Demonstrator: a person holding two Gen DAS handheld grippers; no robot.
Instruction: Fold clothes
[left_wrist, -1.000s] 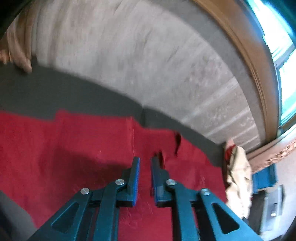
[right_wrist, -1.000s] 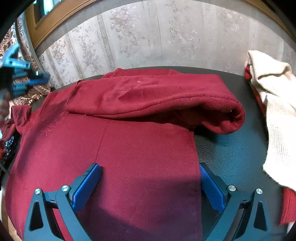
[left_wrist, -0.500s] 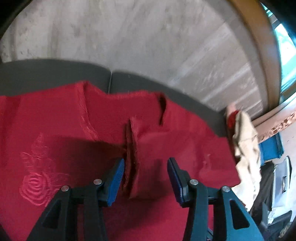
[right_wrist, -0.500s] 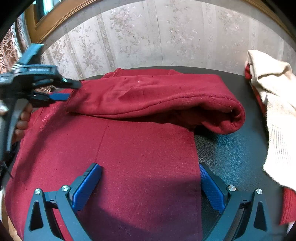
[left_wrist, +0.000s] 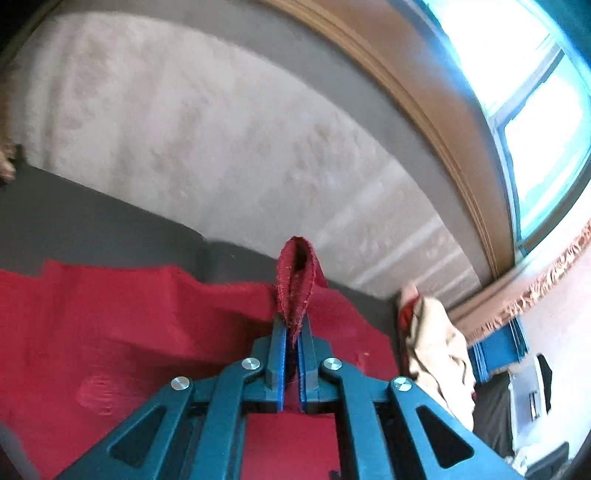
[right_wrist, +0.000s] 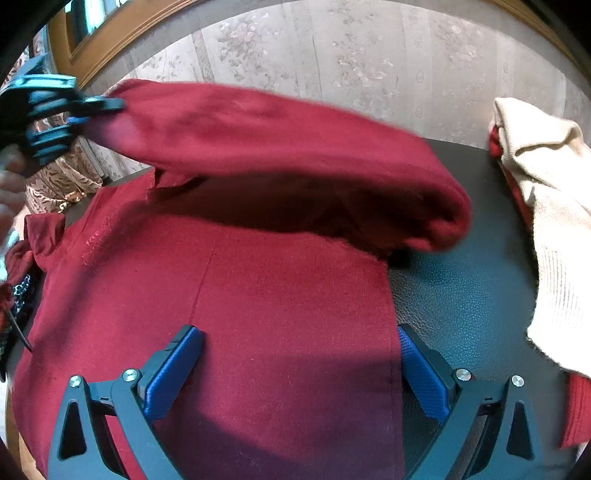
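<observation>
Since a moment ago the left gripper (left_wrist: 293, 338) has clamped onto the hem of the red garment (right_wrist: 266, 295) and lifted that folded edge off the dark surface (right_wrist: 465, 295). The right gripper (right_wrist: 301, 369) hangs wide apart above the garment's lower part; a cream cloth (right_wrist: 546, 221) lies at right.

No readable text, labels, brands or numbers anywhere.

surface: dark table (right_wrist: 461, 295) | on it: red garment (right_wrist: 277, 314) spread across the middle | cream cloth (right_wrist: 554, 240) heaped at the right edge
</observation>
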